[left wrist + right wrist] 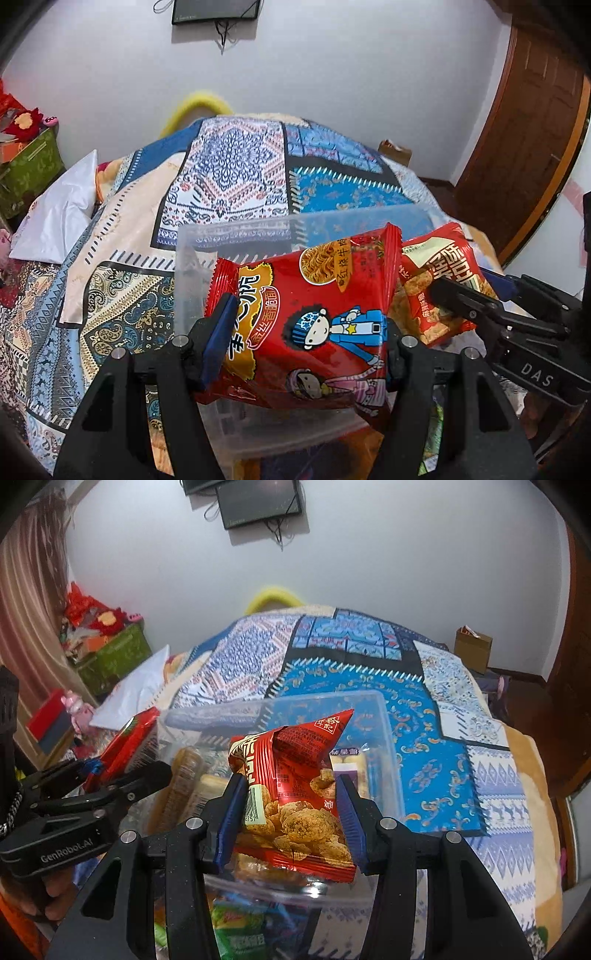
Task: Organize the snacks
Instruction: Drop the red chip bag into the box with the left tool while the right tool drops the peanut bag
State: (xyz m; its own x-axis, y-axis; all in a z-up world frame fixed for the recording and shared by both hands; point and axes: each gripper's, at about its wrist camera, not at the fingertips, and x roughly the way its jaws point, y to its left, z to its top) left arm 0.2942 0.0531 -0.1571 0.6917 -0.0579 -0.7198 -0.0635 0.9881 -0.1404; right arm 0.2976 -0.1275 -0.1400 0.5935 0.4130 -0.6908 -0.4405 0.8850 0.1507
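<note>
My left gripper (303, 332) is shut on a big red noodle-snack packet (314, 314) with cartoon figures, held above the clear plastic bin (192, 236). My right gripper (291, 805) is shut on a smaller red packet of fried crisps (295, 794), held over the same clear bin (388, 738). In the left wrist view the right gripper (461, 299) and its packet (439, 266) show at the right. In the right wrist view the left gripper (122, 775) and its packet (129, 742) show at the left. Several wrapped snacks (192, 775) lie inside the bin.
The bin stands on a bed with a patterned blue patchwork cover (229, 173). More snack packets, some green (240, 930), lie in front of the bin. A white pillow (59, 218) lies left, a cardboard box (472, 646) and a wooden door (528, 140) right.
</note>
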